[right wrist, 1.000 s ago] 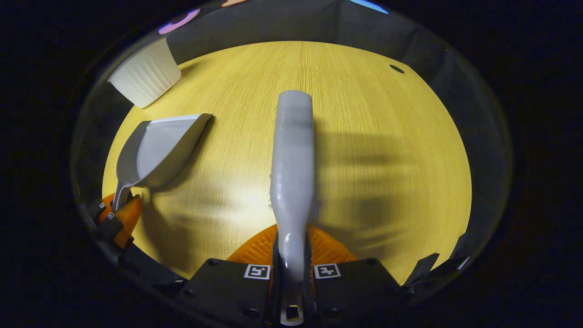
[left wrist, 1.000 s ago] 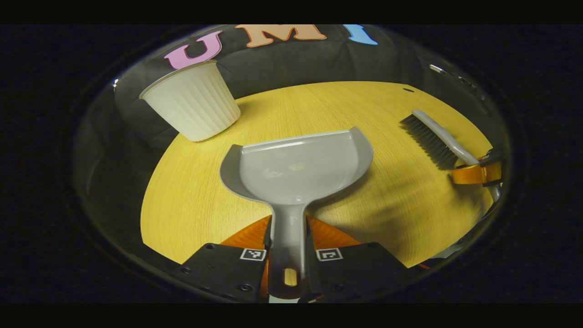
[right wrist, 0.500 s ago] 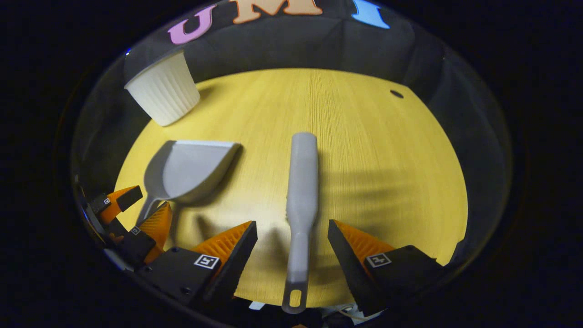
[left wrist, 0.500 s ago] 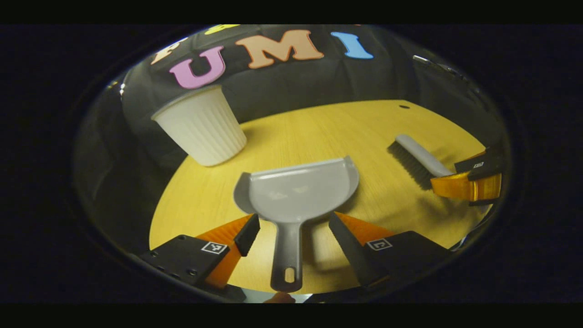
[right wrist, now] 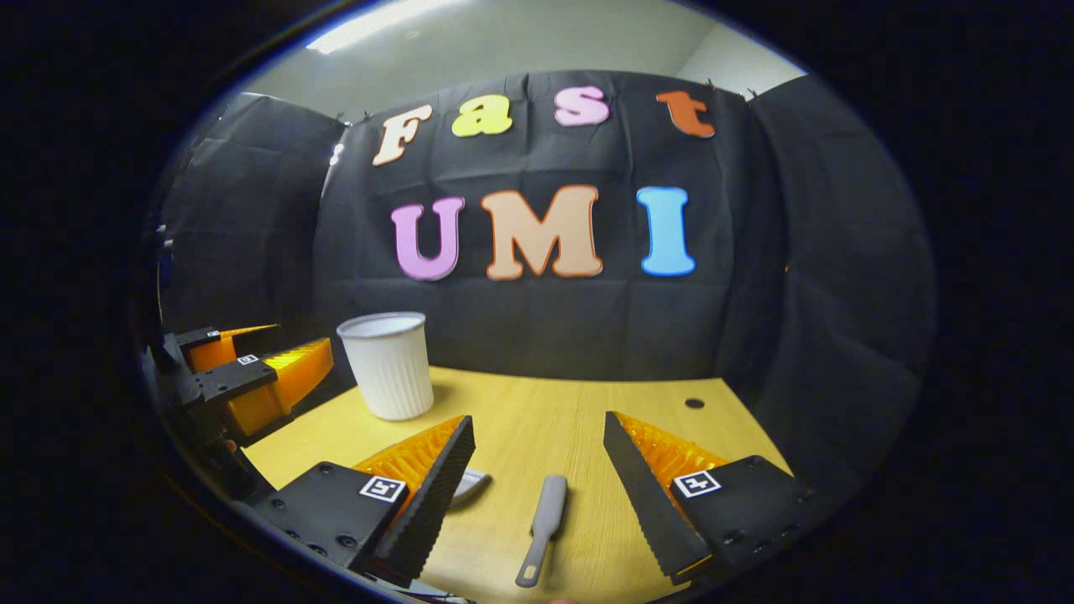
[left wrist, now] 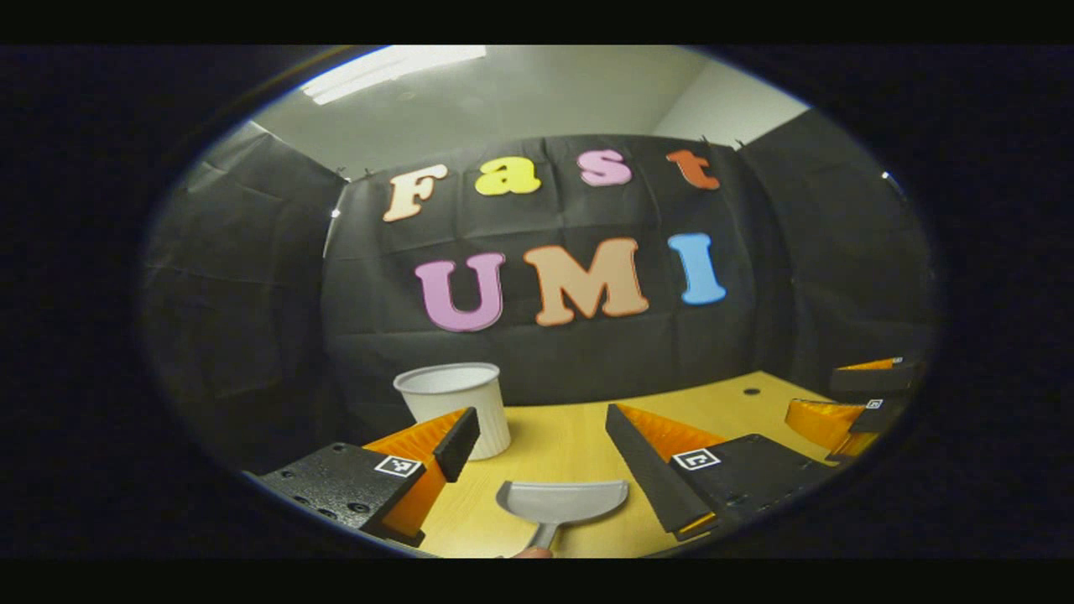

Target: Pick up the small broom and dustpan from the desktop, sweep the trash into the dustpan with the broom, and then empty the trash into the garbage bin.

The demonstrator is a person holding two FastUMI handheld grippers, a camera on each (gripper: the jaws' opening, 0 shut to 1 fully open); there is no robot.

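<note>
In the left gripper view, the white ribbed bin [left wrist: 453,407] stands upright at the far left of the wooden table [left wrist: 570,440], close to the black cloth wall. The left gripper [left wrist: 541,440] is raised above the table with its jaws spread wide and nothing between them. Below the gap, the grey dustpan [left wrist: 560,502] lies flat on the table, mouth facing the wall, its handle running toward the near edge. At the far right of this view the right gripper [left wrist: 856,394] shows, its orange fingers apart.

In the right gripper view, the left gripper [right wrist: 243,369] sits at the left edge, fingers apart and holding nothing. Just right of it stands the bin [right wrist: 388,362], open top up, on the far left part of the table [right wrist: 579,419]. The right gripper [right wrist: 537,457] has its jaws wide open and empty. A corner of the dustpan [right wrist: 470,485] peeks out beside its left finger. The grey broom [right wrist: 544,524] lies on the table under the gap, handle end nearest, touching neither finger.
</note>
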